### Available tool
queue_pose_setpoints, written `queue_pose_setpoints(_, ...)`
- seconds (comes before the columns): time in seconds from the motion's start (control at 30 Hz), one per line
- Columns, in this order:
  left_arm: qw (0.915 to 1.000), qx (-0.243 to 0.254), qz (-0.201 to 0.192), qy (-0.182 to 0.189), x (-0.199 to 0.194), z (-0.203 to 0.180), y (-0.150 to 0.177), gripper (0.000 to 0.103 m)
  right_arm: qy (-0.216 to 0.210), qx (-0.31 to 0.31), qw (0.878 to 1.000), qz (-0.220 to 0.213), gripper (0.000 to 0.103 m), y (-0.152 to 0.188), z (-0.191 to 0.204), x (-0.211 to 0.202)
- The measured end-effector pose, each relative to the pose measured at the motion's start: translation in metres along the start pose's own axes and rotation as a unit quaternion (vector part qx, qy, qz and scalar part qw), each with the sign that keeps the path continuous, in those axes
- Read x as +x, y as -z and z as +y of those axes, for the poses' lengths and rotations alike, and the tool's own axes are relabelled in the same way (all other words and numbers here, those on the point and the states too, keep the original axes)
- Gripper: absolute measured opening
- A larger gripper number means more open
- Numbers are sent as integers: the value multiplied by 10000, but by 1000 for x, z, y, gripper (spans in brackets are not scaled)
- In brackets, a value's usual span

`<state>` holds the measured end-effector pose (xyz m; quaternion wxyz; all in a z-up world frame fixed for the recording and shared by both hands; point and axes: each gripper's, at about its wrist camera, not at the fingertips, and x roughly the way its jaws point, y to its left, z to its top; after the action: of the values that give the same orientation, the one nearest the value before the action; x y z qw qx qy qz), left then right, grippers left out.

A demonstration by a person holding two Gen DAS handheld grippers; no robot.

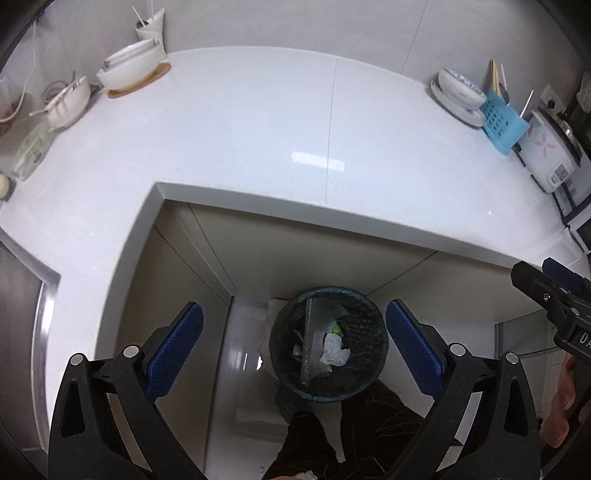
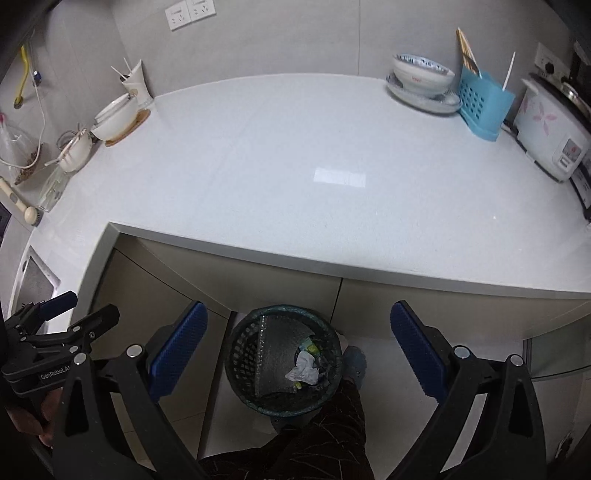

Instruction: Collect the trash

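White L-shaped countertop [image 1: 258,147] fills the upper half of both views, w/ beige cabinet fronts [image 2: 258,280] under its edge and pale floor tiles below. Left gripper [image 1: 294,343] hangs above the floor, its blue-padded fingers [image 1: 177,350] spread wide apart w/ nothing between them; right gripper [image 2: 299,345] likewise stands wide open and holds nothing. Directly between the fingers in each view sits the dark mesh trash bin [image 1: 328,347] on the floor, just in front of the cabinets. Inside it lies a crumpled white paper wad [image 1: 334,350], a yellow-green scrap [image 1: 337,326] at 12 o'clock of the wad, and a grey flat sheet [image 2: 277,354] leaning across the bin's left part, prob foam or bubble wrap, hard to tell. Person's dark patterned trouser leg [image 2: 317,435] shows at 6 o'clock of the bin, a grey slipper [image 2: 356,363] at 3 o'clock. On the counter: at 10 o'clock a white bowl on a wooden coaster [image 1: 133,72], a white cup w/ sticks [image 1: 151,26] behind it; at 2 o'clock a blue-patterned bowl on a plate [image 2: 421,79], a blue utensil basket [image 2: 482,99] just beside it, then a white rice cooker [image 2: 550,136] w/ pink flowers
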<state>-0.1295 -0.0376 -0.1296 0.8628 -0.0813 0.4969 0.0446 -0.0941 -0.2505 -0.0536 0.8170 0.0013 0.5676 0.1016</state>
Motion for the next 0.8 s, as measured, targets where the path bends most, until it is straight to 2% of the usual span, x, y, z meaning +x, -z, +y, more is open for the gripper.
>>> queue_pose_setpoints(0.17,9998,-145,-162,-1,-40,7,-3,97,32,-75,9999,-60,95,-5,13,-37)
queue_pose_setpoints(0.33,9995,-173,-255,-21,-69,11,-8,97,77,-116,9999,-90,95,-6,18,-56)
queue_pose_setpoints(0.53,9993,-112,-329,-148,-83,9,-10,97,173,-126,9998,-4,95,-1,18,-58)
queue_pose_setpoints(0.8,9998,-79,-195,-75,-78,8,-10,97,191,-139,9997,48,95,0,20,-54)
